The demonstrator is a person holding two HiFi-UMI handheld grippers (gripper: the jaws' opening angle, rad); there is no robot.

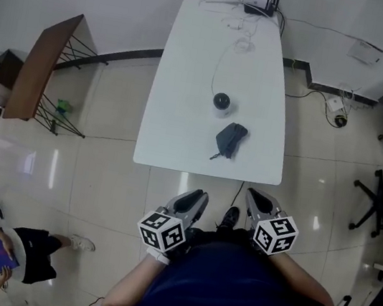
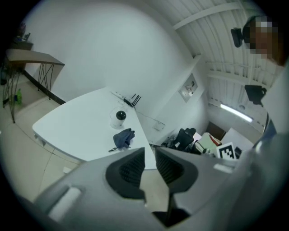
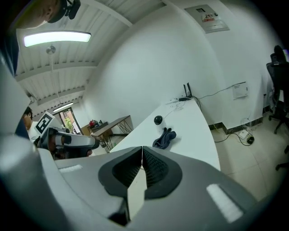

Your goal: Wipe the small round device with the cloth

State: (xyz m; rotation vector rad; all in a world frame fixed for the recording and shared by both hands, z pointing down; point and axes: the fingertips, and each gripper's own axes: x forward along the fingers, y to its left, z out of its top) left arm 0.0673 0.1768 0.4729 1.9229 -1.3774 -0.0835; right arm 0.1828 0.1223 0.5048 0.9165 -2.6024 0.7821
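**Q.** Where is the task's object to be found?

**A.** The small round device (image 1: 221, 103), a white base topped by a black dome, is shown standing near the middle of the white, round-cornered table (image 1: 183, 74). It is tethered by a thin white cable (image 1: 216, 69) that is run toward the far end. The crumpled dark blue-grey cloth (image 1: 230, 139) is laid just beside the device on the near side, apart from it, so that it can be reached first.

**Q.** How are the claws held?

**A.** Both are held short of the table's near edge, over the floor and close to the person's body. The left claw (image 1: 201, 195) is closed to a bare slit, with nothing between its pads. The right claw (image 1: 252, 194) is closed fully and is likewise empty. Both are pointed toward the table and slightly downward — a carrying posture, it is judged, not a grasping one.

**Q.** What stage is indicated?

**A.** An approach is judged to be in hand — the cloth is not yet picked up and the device is unwiped. One claw would have to be opened before the cloth could be taken.
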